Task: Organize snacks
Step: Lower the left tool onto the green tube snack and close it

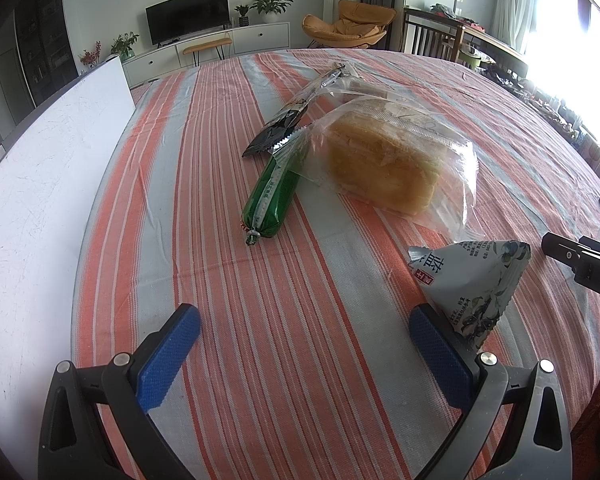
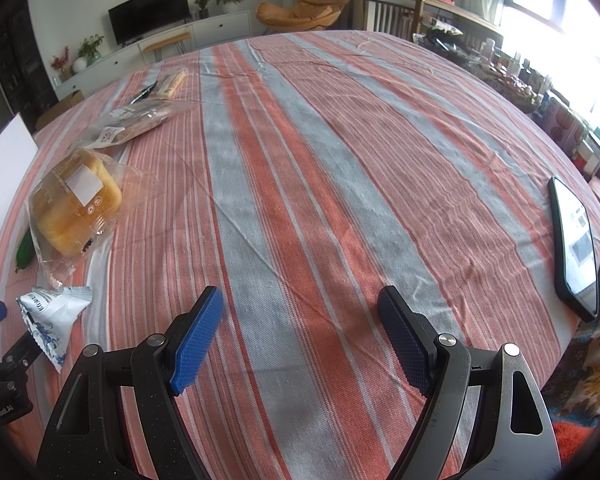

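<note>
Several snacks lie on the striped tablecloth [image 1: 228, 264]. A green sausage stick [image 1: 268, 200] rests against a bagged bread loaf [image 1: 384, 164], with a long dark packet [image 1: 288, 116] behind them. My left gripper [image 1: 302, 314] stands open over bare cloth. A white-and-blue triangular packet [image 1: 472, 284] lies just outside its right finger. My right gripper [image 2: 300, 296] is open too, with nothing between its fingers. In the right wrist view the loaf [image 2: 76, 204], triangular packet [image 2: 52, 316], a clear labelled packet [image 2: 128, 124] and a yellow stick snack [image 2: 174, 82] sit to the left.
A white board [image 1: 40, 200] stands along the table's left edge. A phone [image 2: 576, 244] lies face up near the right edge. Cluttered shelves and chairs stand beyond the far right side. A wide stretch of striped cloth [image 2: 320, 160] lies ahead of the right gripper.
</note>
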